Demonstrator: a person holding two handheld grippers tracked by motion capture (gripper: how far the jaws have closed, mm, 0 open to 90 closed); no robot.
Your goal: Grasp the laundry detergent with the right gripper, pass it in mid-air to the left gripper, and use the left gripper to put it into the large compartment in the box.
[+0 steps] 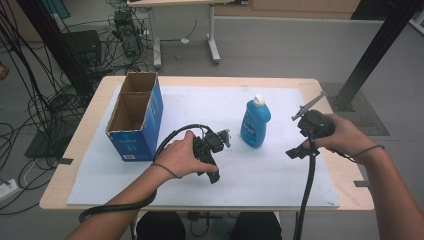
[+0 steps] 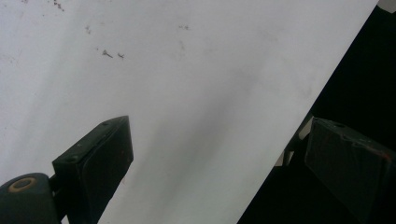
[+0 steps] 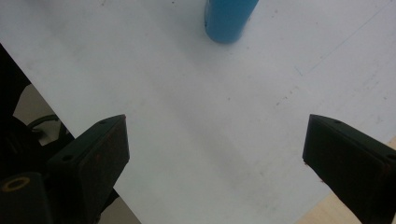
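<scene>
**Blue bottle upright mid-counter, both grippers empty beside it**

The blue bottle stands upright on the white sheet that covers most of the counter, roughly at its middle, white cap up. The left gripper sits just to the bottle's left, low over the sheet; in its own view the jaws are spread wide with nothing between them, over the sheet's near edge. The right gripper is held to the bottle's right, apart from it; its jaws also gape wide and empty, and its view shows the bottle's base ahead across bare sheet, with the sheet's edge running past the left jaw.

Open sheet lies in front of and behind the bottle and between it and each gripper. An open cardboard box with blue sides stands near the counter's left edge, well left of the bottle, two compartments showing. Each gripper's cable trails back toward the near edge.
</scene>
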